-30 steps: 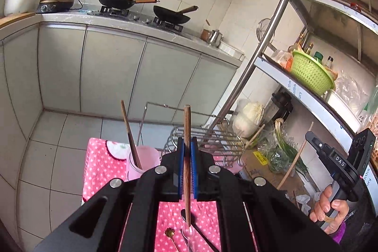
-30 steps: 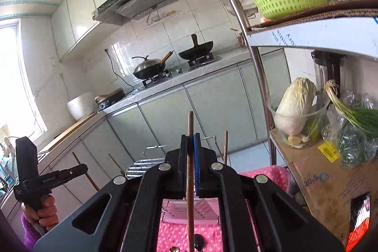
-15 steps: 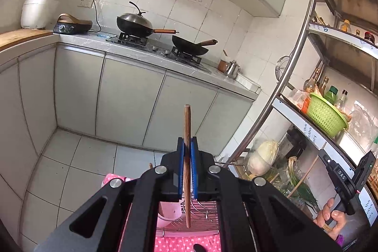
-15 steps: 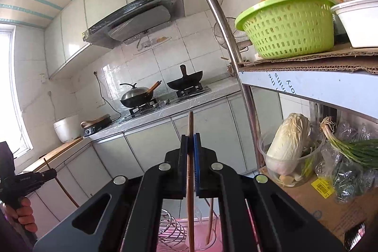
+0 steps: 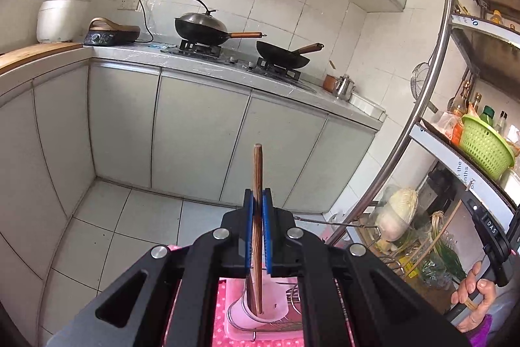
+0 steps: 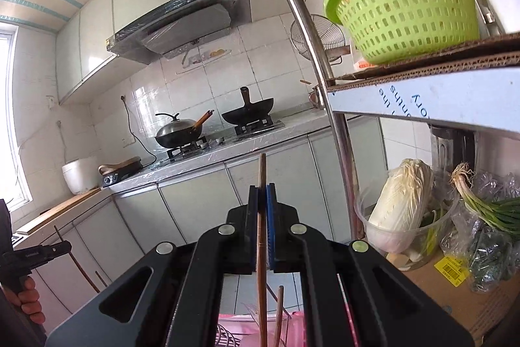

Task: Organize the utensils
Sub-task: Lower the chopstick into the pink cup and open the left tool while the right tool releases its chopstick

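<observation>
The left gripper is pinching a wooden chopstick, its lower end dipping toward a pink cup partly hidden below the fingers. The right gripper is pinching another chopstick, whose lower end is cut off by the frame edge.

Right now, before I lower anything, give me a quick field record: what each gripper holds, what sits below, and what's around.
left gripper: jaws shut on a wooden chopstick, near upright
right gripper: jaws shut on a second chopstick, near upright
below the left gripper: pink cup with the chopstick's lower end over its opening
beside the cup: wire rack on the pink dotted cloth
already in the cup: another chopstick
to the right: metal shelf with a green basket
</observation>
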Motion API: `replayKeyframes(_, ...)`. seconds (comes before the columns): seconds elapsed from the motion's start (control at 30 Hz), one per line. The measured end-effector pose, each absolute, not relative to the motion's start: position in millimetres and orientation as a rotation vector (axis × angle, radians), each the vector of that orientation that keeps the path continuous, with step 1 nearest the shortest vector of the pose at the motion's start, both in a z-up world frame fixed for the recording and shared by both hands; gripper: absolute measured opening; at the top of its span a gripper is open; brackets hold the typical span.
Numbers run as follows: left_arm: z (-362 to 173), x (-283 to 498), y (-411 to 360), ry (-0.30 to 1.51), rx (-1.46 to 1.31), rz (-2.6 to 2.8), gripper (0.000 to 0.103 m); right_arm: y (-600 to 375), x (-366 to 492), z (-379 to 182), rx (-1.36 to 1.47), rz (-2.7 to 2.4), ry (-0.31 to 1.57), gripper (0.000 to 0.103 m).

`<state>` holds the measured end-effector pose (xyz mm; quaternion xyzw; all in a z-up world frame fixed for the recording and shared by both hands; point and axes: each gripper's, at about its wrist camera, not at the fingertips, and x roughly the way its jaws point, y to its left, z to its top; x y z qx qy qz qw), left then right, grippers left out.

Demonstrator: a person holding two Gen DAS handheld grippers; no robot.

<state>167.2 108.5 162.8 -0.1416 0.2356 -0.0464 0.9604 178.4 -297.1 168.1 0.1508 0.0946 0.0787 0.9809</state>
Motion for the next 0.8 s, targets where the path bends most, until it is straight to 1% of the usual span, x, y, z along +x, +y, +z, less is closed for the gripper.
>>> replayKeyframes(0.23, 123.2, 181.9, 102.1, 0.580, -0.278, -0.098, 0.005, -294.6, 180.5, 125.4, 0.325, 0.165, 0.292, 0.005)
replayKeyframes(0.5, 89.6, 192.9, 92.6, 0.662, -0.264, -0.093, 0.005, -294.8, 176.6, 94.8, 0.341, 0.165, 0.370, 0.005)
replayKeyframes(0.8, 78.8, 202.2, 85.1, 0.682, -0.254, -0.090, 0.005, -287.4, 177.8, 77.2, 0.334, 0.183, 0.433, 0.005)
